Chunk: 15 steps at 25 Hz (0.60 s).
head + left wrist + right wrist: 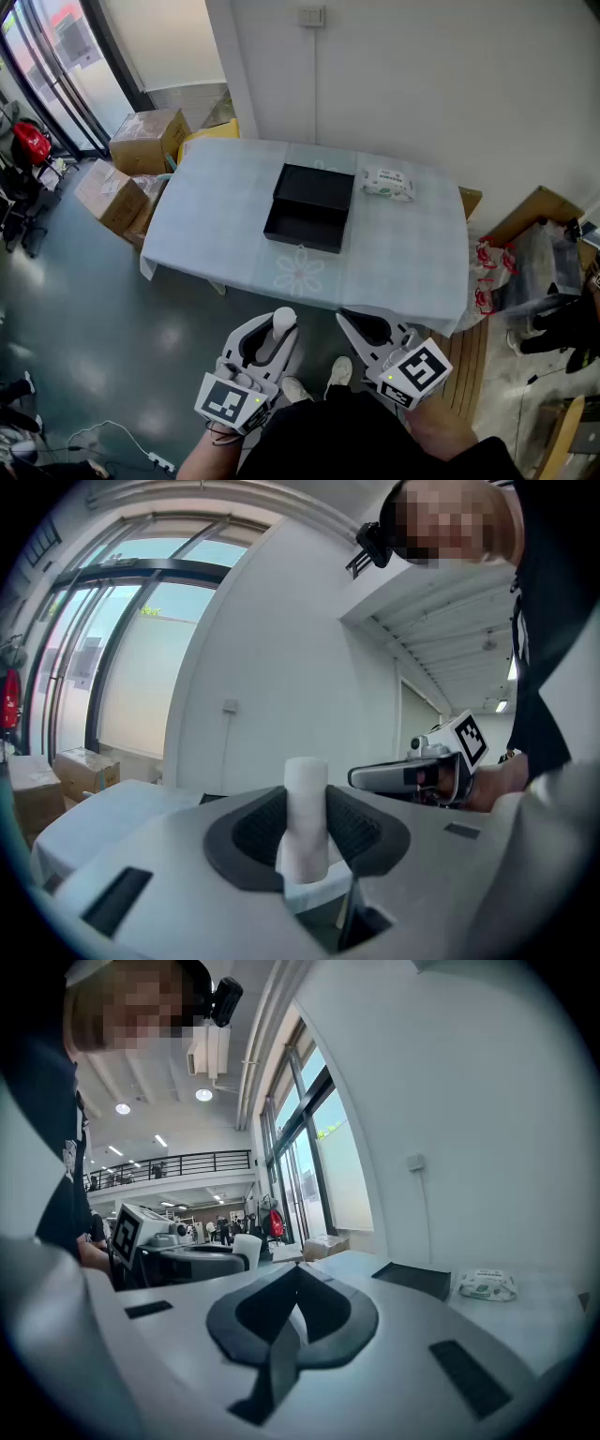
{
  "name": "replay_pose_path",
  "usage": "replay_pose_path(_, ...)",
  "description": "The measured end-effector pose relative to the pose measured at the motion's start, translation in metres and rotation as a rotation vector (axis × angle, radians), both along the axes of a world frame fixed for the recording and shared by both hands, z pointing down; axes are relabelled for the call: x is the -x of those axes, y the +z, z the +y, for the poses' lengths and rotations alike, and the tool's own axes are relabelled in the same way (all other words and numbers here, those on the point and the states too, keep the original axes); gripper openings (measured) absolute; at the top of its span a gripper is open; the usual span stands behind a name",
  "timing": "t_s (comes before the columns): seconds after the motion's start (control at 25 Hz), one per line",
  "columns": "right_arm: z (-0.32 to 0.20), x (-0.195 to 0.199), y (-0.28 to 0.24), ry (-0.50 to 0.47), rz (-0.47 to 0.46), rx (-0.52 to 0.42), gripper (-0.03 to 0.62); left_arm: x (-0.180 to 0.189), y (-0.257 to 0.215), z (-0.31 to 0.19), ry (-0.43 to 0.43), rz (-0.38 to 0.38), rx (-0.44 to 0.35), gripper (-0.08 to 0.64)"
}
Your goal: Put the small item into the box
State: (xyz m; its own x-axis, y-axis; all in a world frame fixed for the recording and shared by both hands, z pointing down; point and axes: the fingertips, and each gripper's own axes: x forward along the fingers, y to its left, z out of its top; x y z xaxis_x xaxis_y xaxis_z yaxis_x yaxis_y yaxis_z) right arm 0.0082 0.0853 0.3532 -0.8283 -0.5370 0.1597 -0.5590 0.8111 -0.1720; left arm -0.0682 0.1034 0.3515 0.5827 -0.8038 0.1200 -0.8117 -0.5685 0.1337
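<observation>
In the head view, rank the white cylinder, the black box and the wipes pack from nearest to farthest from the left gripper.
1. The white cylinder, clamped between the jaws of the left gripper, low in the view.
2. The black box, open, mid-table ahead.
3. The wipes pack, on the table's far right, beyond the box.

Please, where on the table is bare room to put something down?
The widest free patch is the left part of the table, between its left edge and the black box. A second one lies right of the box, in front of the wipes pack. The front strip before the box is bare too. The tightest spot is between box and pack.
</observation>
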Motion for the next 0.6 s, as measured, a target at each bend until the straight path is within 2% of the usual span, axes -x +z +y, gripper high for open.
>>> replay_pose_path(0.08,0.001,0.0,0.001,-0.001,0.001,-0.001,0.009,0.0,-0.006,-0.002,-0.003,0.003,-0.023,0.132)
replay_pose_path(0.32,0.002,-0.001,-0.001,-0.003,0.0,-0.003,0.009,-0.002,0.0,0.003,0.001,0.006,-0.003,0.132)
replay_pose_path(0.6,0.004,0.005,-0.001,-0.022,-0.009,-0.008,0.009,-0.001,-0.014,-0.003,0.003,0.03,-0.059,0.132)
